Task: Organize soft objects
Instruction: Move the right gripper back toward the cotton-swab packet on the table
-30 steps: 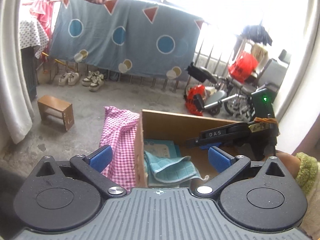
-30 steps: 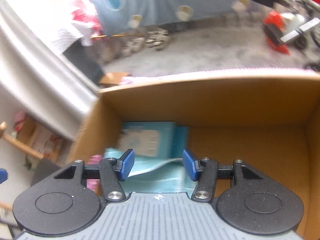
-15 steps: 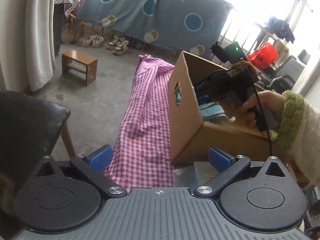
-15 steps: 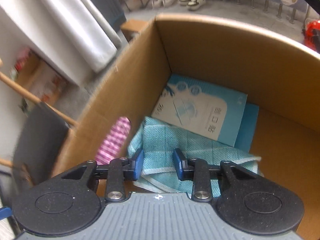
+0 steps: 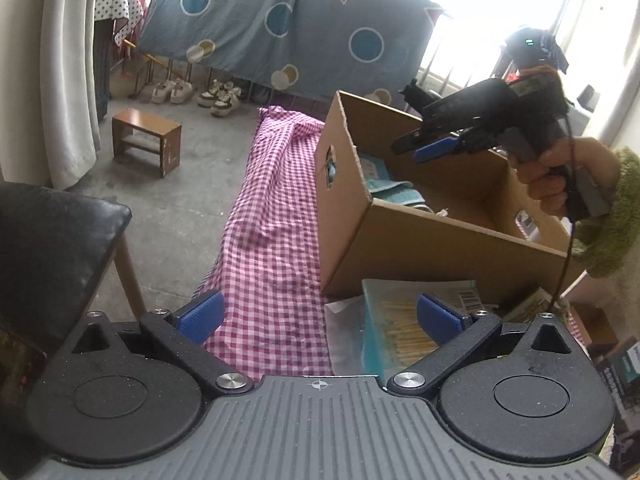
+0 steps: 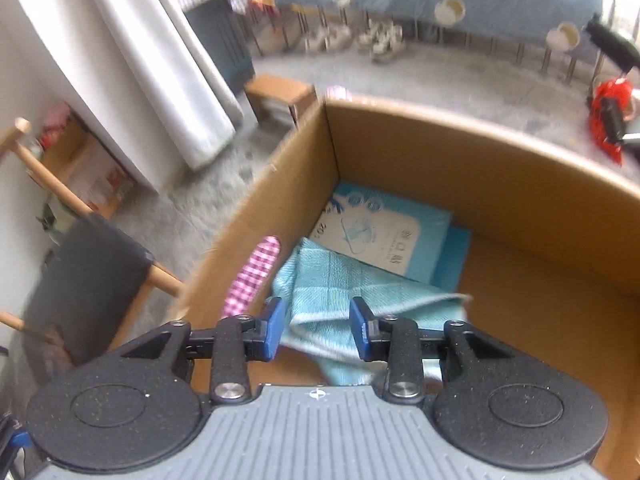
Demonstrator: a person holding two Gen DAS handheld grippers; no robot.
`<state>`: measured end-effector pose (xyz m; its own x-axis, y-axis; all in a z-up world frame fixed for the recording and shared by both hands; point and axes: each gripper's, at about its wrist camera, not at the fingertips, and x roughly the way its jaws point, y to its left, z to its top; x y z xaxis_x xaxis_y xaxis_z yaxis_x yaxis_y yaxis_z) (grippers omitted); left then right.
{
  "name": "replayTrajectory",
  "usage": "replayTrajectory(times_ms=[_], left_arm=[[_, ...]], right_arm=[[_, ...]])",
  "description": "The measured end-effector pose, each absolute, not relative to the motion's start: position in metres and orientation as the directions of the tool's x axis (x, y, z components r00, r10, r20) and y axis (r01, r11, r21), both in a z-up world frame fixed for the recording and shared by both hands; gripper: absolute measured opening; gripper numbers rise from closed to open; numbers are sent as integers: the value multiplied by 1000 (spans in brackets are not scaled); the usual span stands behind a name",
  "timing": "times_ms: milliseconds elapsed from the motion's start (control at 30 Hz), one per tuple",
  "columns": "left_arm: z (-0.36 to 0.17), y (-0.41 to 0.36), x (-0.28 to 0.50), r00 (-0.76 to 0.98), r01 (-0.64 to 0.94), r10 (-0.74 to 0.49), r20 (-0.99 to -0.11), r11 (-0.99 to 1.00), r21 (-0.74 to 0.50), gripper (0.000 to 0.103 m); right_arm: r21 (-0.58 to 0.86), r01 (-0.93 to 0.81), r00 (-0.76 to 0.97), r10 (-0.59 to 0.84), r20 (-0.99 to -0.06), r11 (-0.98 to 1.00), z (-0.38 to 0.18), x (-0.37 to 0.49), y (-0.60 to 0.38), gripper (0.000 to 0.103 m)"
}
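Teal cloth [image 6: 360,292] lies in the cardboard box [image 6: 460,152], partly over a blue packet [image 6: 384,232] in the box's left corner. Right gripper [image 6: 318,326] hovers above the box, fingers [image 6: 274,328] part-open and empty, cloth below the gap, apparently not touching. Left gripper [image 5: 320,316] sits low over the checked tabletop [image 5: 268,248], fingers wide, empty, just short of a clear packet [image 5: 400,320] of yellow sticks lying against the box front. Likely step: cloth dropped, go for the next item. To do it well, lift the right gripper straight up so it doesn't snag the cloth or the box wall; bring the left fingers down flat astride the packet's edge, since slick film slips; close fully before lifting. Blur in the right view, so contact is hard to judge.
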<state>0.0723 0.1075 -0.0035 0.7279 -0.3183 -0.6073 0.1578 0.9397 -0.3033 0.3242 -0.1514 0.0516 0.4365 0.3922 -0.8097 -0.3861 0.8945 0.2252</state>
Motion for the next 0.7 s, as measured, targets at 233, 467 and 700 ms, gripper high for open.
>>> replayTrajectory(times_ms=[233,467,700], left_arm=[[-8,81,63,683,266,-420,-598,905,-332,103],[-19,53,59,635,322,-447,-630,895,-310,103],[-31,40,70,591,334,-458,-664,888,-316,102]], right_arm=[[302,-397,551,488,-677,867,106,216,-215,85],[435,-333,580,546,-605,836,81,144,-238,86],[501,-244,605,534,-591,831,32,113,-229,66]])
